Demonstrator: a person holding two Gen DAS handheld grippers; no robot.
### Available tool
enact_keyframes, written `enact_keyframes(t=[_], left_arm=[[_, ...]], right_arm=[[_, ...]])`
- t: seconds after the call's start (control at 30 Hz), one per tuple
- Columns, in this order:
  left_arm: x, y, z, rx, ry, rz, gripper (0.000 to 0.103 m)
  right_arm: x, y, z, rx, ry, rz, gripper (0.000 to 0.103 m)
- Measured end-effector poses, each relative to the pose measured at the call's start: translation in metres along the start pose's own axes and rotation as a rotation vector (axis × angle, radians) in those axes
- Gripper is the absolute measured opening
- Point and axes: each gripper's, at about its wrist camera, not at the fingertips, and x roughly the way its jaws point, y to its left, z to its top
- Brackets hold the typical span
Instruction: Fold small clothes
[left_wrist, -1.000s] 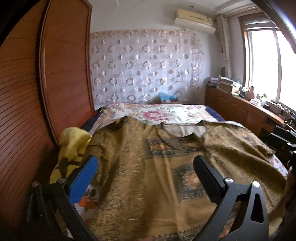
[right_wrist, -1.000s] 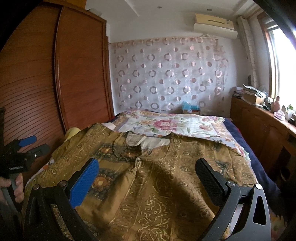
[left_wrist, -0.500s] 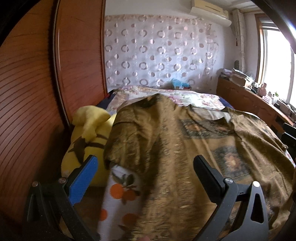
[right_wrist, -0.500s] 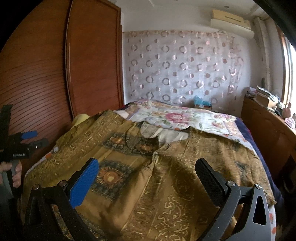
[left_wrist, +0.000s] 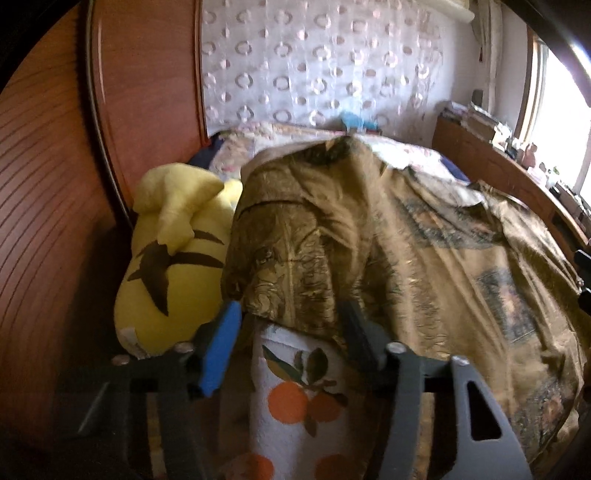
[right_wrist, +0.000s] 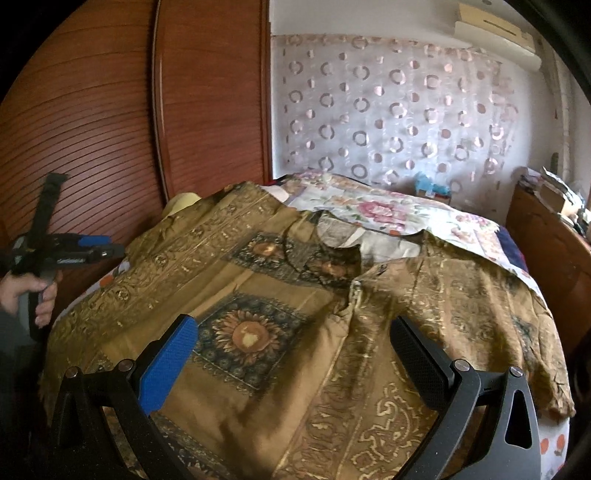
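Observation:
A golden-brown patterned shirt (right_wrist: 280, 295) lies spread face up over the bed. Its left sleeve (left_wrist: 295, 266) hangs bunched over the bed's left edge. My left gripper (left_wrist: 290, 310) is low at that sleeve's hem, and its jaws are closing. The hem sits between the fingertips (left_wrist: 227, 332), and the pads do not press on it. From the right wrist view, the left gripper (right_wrist: 92, 247) shows at the far left, held by a hand (right_wrist: 33, 295). My right gripper (right_wrist: 291, 325) hovers open over the shirt's front with nothing between its fingers.
A yellow plush toy (left_wrist: 173, 254) lies wedged between the sleeve and the wooden wardrobe (left_wrist: 55, 221). An orange-print white sheet (left_wrist: 295, 398) covers the bed's edge. A floral quilt (right_wrist: 376, 210) lies at the far end, and a cluttered wooden cabinet (right_wrist: 546, 236) runs along the right.
My left gripper has swung left and down to the shirt's left sleeve hem, and its jaws have narrowed. The right gripper stays open and has turned slightly over the shirt.

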Motion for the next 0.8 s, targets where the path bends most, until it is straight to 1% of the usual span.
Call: enact_keyframes(t=[0.07, 0.17, 0.3, 0.33, 0.4, 0.5, 0.57, 0.67, 0.8], left_arm=[[0.012, 0.008, 0.003, -0.010, 0.035, 0.001, 0.041], [0.021, 0.017, 0.006, -0.018, 0.057, 0.007, 0.032], [0.028, 0.028, 0.010, -0.038, 0.075, -0.029, 0.027], [0.029, 0.028, 0.010, -0.040, 0.078, -0.037, 0.023], [0.031, 0.029, 0.010, -0.034, 0.090, -0.057, 0.021], [0.032, 0.026, 0.009, -0.012, 0.100, -0.058, 0.020], [0.030, 0.024, 0.008, -0.007, 0.095, -0.062, 0.008], [0.023, 0.019, 0.011, 0.015, 0.070, -0.038, 0.004], [0.004, 0.012, 0.019, 0.020, 0.001, -0.040, 0.004]], right_arm=[[-0.003, 0.001, 0.002, -0.009, 0.004, 0.010, 0.103], [-0.002, 0.004, 0.002, -0.015, 0.008, 0.019, 0.103], [-0.005, 0.004, -0.002, -0.018, 0.011, 0.026, 0.103], [-0.004, 0.004, -0.003, -0.018, 0.011, 0.026, 0.103], [-0.005, 0.003, -0.004, -0.016, 0.013, 0.027, 0.103], [-0.001, 0.004, -0.002, -0.014, 0.014, 0.022, 0.103], [-0.002, 0.005, -0.003, -0.010, 0.014, 0.021, 0.103], [0.002, 0.003, -0.003, -0.008, 0.017, 0.016, 0.103], [0.005, 0.002, -0.004, 0.000, 0.022, 0.012, 0.103]])
